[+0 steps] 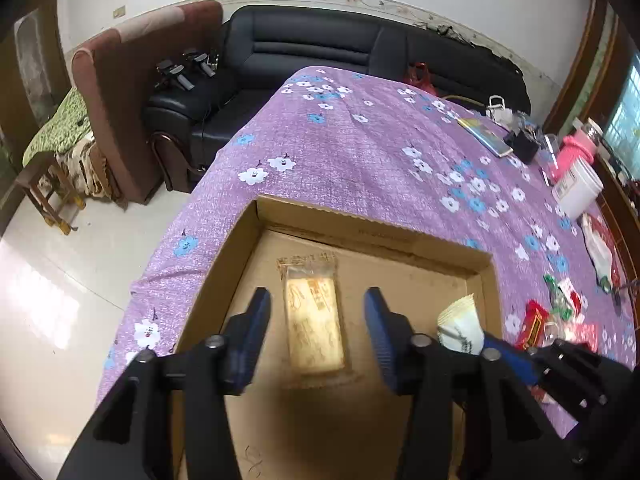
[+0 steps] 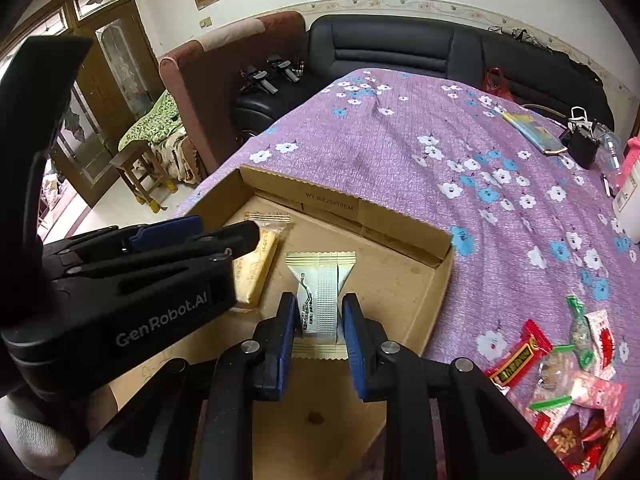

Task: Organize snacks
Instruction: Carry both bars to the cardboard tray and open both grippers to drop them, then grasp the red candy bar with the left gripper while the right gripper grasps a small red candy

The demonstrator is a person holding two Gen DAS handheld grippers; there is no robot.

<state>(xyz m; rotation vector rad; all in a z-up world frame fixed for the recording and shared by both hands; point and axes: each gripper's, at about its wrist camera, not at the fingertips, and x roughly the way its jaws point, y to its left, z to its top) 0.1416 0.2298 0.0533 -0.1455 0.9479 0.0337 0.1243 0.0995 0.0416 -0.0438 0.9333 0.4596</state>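
Snacks: two at cardboard box [image 2: 404, 216] on purple floral cloth [image 2: 400, 148]. Yellow wafer bar [image 1: 314, 324] lies flat on box floor between parted, untouching fingers of left gripper [image 1: 318, 334], likely just released. White sachet [image 2: 320, 296] pinched by right gripper [image 2: 318, 334] above box floor, likely awaiting placement beside bar. Loose pile of wrapped snacks [image 2: 560, 380] right of box; count unclear.

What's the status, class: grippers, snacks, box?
Left gripper open over yellow snack in cardboard box. Right gripper shut on white snack. Nothing blocking.
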